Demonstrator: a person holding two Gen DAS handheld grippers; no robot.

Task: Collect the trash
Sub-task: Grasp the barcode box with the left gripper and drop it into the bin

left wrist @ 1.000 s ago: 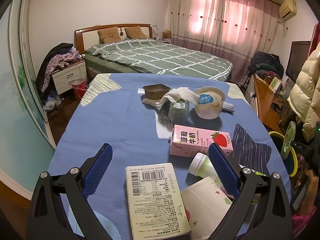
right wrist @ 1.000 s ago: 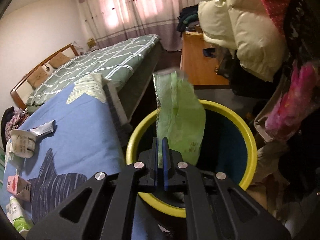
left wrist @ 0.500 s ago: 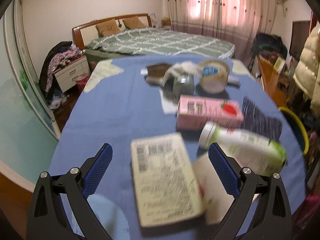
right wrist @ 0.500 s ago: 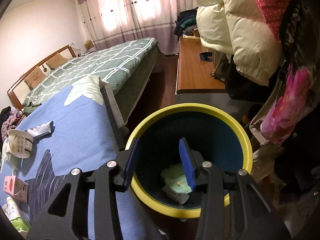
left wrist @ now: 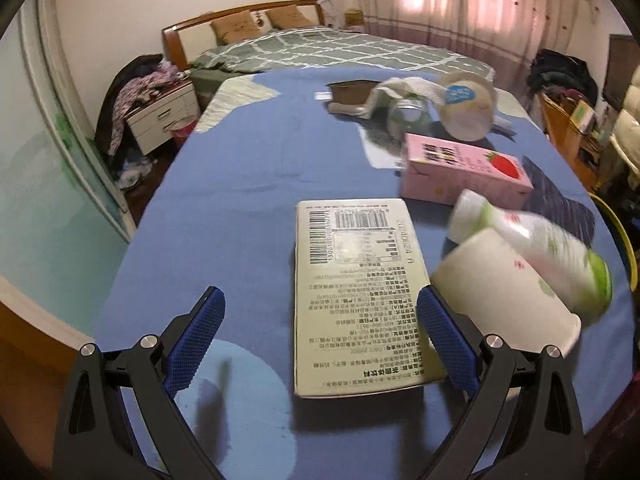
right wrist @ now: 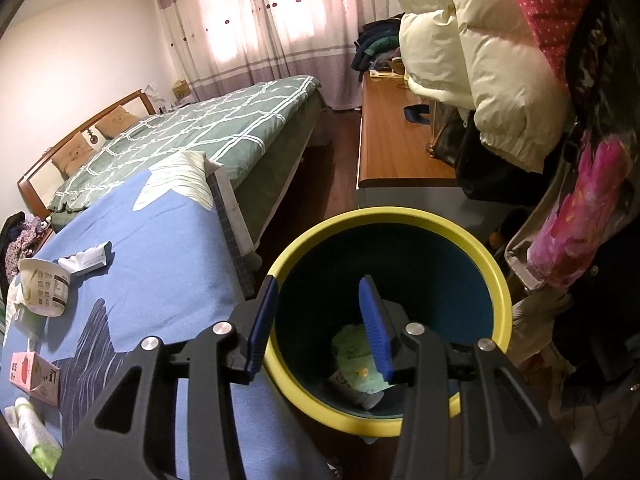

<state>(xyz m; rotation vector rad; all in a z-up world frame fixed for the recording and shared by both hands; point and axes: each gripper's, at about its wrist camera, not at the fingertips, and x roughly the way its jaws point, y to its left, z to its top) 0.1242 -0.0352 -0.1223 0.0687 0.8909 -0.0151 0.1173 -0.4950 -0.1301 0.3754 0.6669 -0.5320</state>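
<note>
The left tongs point(left wrist: 318, 332) stand spread wide and empty around the near end of the flat box point(left wrist: 356, 292), which lies by the surface's point(left wrist: 224, 184) near edge, long axis pointing straight away. The right tongs point(right wrist: 318, 324) hang parted and empty over the bin point(right wrist: 496, 280).

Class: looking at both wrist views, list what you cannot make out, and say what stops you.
- Left view: bottle label, motion-blurred.
- Left view: cup base, behind the left tongs.
- Right view: bin contents, partly behind the right tongs.
- Right view: carton, cut by the edge.
</note>
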